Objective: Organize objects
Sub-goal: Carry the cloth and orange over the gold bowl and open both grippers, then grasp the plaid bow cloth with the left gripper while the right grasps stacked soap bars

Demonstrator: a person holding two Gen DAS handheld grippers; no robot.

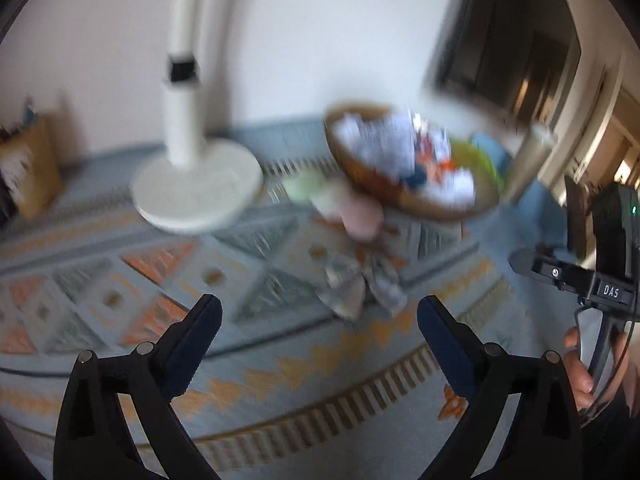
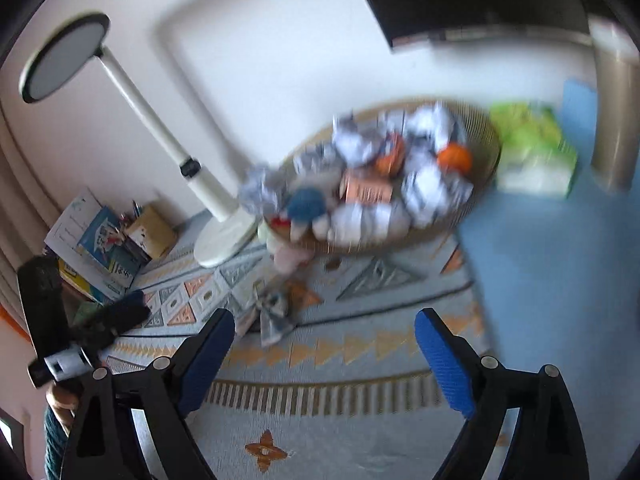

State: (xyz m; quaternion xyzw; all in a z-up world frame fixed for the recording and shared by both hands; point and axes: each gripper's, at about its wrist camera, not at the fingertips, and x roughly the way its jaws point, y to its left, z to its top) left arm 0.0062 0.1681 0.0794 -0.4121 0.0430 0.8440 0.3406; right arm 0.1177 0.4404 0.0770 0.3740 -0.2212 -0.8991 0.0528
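Two claws, left claw (image 1: pixel 320 320) and right claw (image 2: pixel 325 332), gape wide and empty above the patterned woven mat (image 2: pixel 360 344). Far right, the round wicker basket (image 2: pixel 486 152) already brims with items; nearer, one crumpled grey cloth (image 2: pixel 274 316) and a pink soft item (image 1: pixel 362 216) remain outside.

One basket (image 2: pixel 486 148), one lamp (image 2: pixel 224 236), one green packet (image 2: pixel 532 152), two orange balls (image 2: pixel 454 158).
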